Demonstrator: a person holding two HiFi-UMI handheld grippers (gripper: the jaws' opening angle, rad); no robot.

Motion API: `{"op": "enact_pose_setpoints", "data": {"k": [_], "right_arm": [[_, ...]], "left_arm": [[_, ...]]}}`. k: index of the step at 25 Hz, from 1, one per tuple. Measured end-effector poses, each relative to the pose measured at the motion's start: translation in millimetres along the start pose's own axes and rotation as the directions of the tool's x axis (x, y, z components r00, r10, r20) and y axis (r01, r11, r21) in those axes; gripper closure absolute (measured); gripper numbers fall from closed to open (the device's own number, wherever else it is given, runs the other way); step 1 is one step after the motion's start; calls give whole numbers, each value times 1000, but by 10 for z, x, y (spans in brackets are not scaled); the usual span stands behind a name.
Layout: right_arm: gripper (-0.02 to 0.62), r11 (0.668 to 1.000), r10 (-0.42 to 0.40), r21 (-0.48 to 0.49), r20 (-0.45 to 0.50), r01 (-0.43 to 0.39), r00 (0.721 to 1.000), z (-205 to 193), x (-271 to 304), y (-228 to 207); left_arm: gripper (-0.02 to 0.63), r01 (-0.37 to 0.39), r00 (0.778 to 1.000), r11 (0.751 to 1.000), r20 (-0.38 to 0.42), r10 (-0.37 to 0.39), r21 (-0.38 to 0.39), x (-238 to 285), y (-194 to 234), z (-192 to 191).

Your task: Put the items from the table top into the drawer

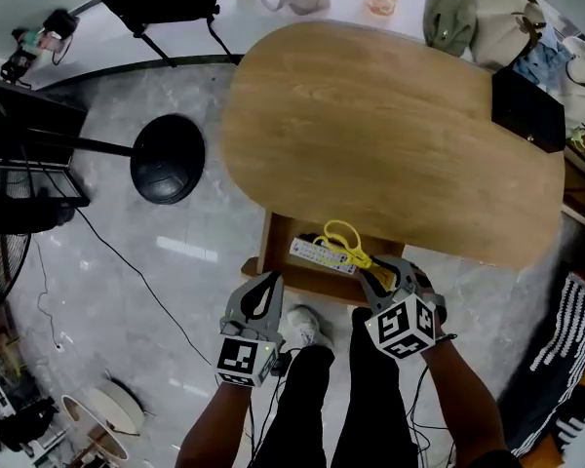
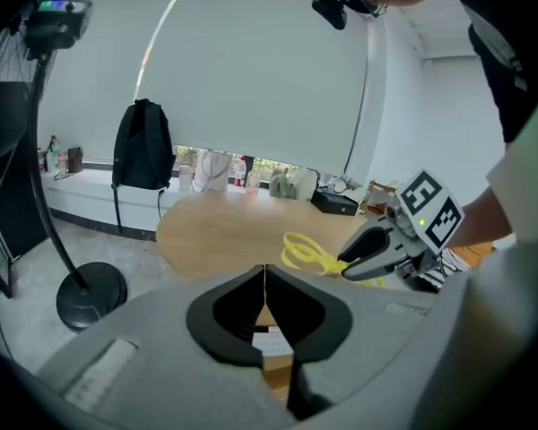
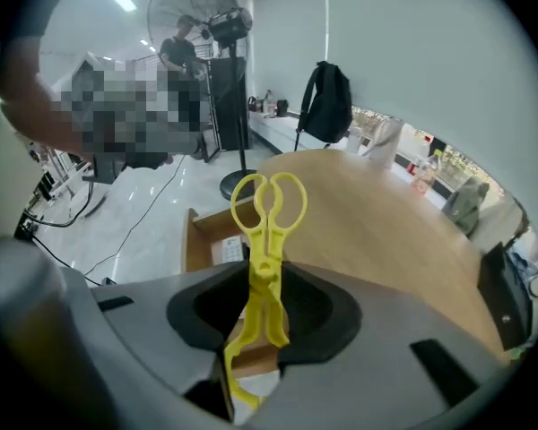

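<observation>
R gripper (image 1: 388,279) nose-down over drawer (image 1: 307,284), yellow tongs (image 3: 266,251) clamped (L gripper (image 1: 266,286) closed, empty)

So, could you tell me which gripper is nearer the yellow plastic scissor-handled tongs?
Right. The right gripper is clamped on the yellow plastic tongs; the left gripper, shut and empty, sits apart on their left.

Your surface (image 1: 390,135) is light wood, smooth and matt, and the drawer (image 1: 307,283) looks like the same wood. The yellow tongs (image 3: 267,213) are plain plastic with a slight sheen. The floor (image 1: 175,261) is glossy grey stone-look tile. Your right gripper (image 3: 258,305) has a matt grey plastic shell and black pads (image 3: 202,316).
</observation>
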State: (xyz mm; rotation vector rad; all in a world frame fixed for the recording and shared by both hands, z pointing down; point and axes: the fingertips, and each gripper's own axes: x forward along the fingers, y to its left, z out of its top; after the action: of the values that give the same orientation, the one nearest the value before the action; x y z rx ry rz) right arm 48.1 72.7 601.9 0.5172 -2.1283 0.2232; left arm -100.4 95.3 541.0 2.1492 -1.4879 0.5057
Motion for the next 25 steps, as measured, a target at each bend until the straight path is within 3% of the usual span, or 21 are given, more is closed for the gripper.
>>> {"op": "enact_pose_setpoints", "data": {"k": [9,16,25], "right_arm": [[488,989,67,-125,-107,-80,992,-184,832,698],[488,992,28,-113,-177,-48,984,-516,1439,541],[485,992,46,-106,-210,-69,977,-555,1754,591]], "left_arm": [[588,-43,999,998,-15,42,-56,-519,310,-616],[588,-56,998,995,-11,55,-84,-589,328,-898],[588,-55,999,995,-8,54,-87,-632,405,-978]]}}
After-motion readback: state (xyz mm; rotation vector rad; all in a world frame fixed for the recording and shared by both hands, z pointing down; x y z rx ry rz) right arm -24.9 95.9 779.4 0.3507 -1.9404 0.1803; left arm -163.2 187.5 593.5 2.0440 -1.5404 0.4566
